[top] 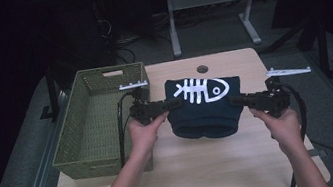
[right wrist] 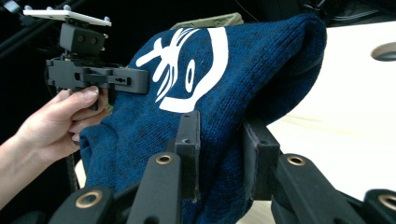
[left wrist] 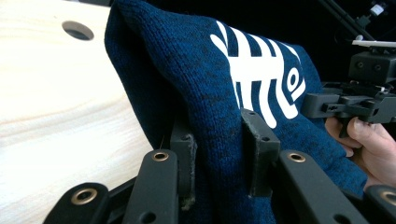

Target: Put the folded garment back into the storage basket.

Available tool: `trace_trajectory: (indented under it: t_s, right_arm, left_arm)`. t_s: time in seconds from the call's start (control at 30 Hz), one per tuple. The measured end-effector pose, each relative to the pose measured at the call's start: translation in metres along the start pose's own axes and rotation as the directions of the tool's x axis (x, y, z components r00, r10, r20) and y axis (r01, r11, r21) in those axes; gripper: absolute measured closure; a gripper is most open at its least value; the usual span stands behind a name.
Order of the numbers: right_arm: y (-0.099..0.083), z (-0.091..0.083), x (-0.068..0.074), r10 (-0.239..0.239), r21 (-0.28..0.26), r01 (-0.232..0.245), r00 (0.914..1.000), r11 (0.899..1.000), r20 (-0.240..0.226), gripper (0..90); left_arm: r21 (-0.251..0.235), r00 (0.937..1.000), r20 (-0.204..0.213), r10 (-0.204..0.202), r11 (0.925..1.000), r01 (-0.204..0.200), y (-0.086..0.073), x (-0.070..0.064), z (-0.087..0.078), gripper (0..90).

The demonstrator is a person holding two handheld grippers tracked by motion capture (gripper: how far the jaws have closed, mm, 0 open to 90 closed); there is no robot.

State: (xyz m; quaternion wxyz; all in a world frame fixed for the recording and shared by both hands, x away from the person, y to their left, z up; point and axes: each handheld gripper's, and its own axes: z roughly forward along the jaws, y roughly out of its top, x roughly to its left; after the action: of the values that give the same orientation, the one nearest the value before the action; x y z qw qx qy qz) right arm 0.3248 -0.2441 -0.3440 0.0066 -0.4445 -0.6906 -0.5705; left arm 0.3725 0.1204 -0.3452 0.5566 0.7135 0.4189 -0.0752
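A folded dark blue knitted sweater (top: 204,107) with a white fish-skeleton print hangs just above the table, held from both sides. My left gripper (top: 172,103) is shut on its left edge; in the left gripper view the knit (left wrist: 219,107) is pinched between the two black jaws. My right gripper (top: 236,99) is shut on its right edge, and the right gripper view has the fabric (right wrist: 219,130) clamped between the jaws. Each gripper view also catches the other hand with its gripper beyond the sweater.
An olive green woven basket (top: 72,144) stands on the left part of the light wooden table (top: 192,175), close to my left hand. A round cable hole (top: 202,69) sits at the table's far edge. Desk legs and cables lie on the dark floor beyond.
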Motion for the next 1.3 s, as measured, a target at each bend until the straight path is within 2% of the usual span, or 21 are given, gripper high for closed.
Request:
trace_trajectory:
  t_s: [0.13,0.5,1.3]
  right_arm:
    - [0.004,0.005,0.003,-0.003,0.004,0.003,1.0,1.0,-0.005,71.1]
    - [0.017,0.028,0.019,-0.032,0.029,0.033,0.9989,0.999,-0.033,71.3]
    - [0.036,0.066,0.042,-0.062,0.073,0.067,0.9961,0.995,-0.063,71.3]
  left_arm:
    - [-0.007,0.9999,-0.01,0.013,0.9999,-0.013,0.004,0.001,-0.01,69.5]
    - [-0.035,0.9994,-0.032,-0.008,0.9994,0.007,0.007,0.01,-0.035,69.6]
    - [-0.065,0.9973,-0.059,-0.044,0.9971,0.04,0.009,0.029,-0.075,69.5]
